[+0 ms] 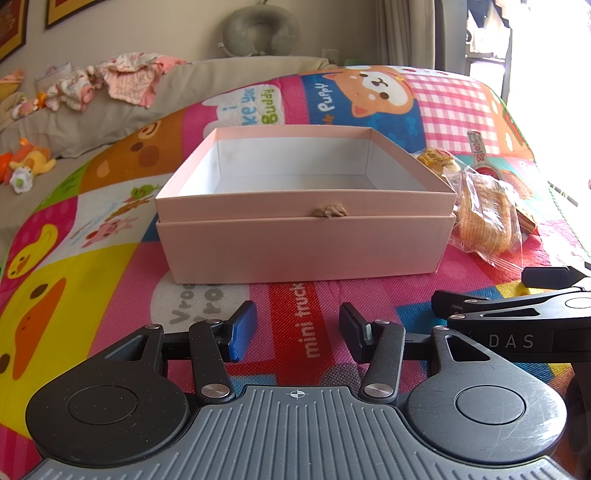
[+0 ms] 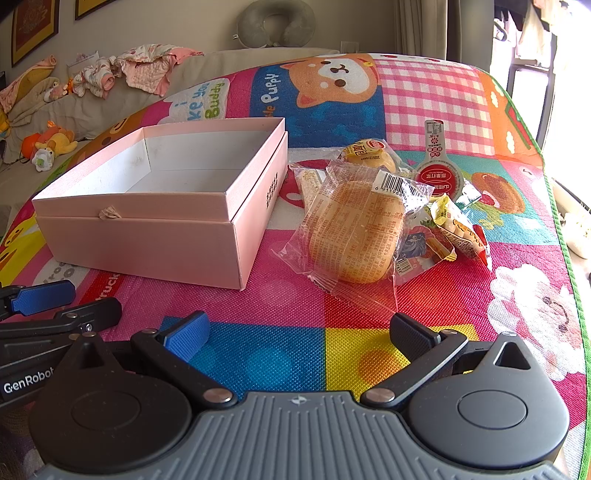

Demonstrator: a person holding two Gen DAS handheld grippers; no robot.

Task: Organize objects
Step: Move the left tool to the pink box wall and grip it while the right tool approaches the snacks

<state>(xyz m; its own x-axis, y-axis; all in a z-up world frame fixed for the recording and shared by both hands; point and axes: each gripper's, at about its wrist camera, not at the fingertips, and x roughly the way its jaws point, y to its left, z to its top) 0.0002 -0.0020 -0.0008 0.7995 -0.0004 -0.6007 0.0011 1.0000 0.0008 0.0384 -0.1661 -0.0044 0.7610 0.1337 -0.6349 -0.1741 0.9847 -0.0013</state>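
Note:
An open, empty pink box (image 1: 303,240) (image 2: 147,236) sits on the colourful play mat. To its right lies a pile of snacks: a wrapped bread (image 2: 354,229) (image 1: 484,218), a small yellow bun (image 2: 369,155), a red-lidded sauce cup (image 2: 437,173), a thin wafer pack (image 2: 308,186) and a yellow snack packet (image 2: 461,229). My left gripper (image 1: 297,330) is open and empty, just in front of the box. My right gripper (image 2: 299,332) is open wide and empty, in front of the wrapped bread.
The play mat (image 2: 280,347) covers the surface; its green right edge (image 2: 561,221) drops off near a bright window. Behind the mat is a beige sofa (image 1: 92,114) with clothes, plush toys (image 2: 48,146) and a grey neck pillow (image 1: 258,31).

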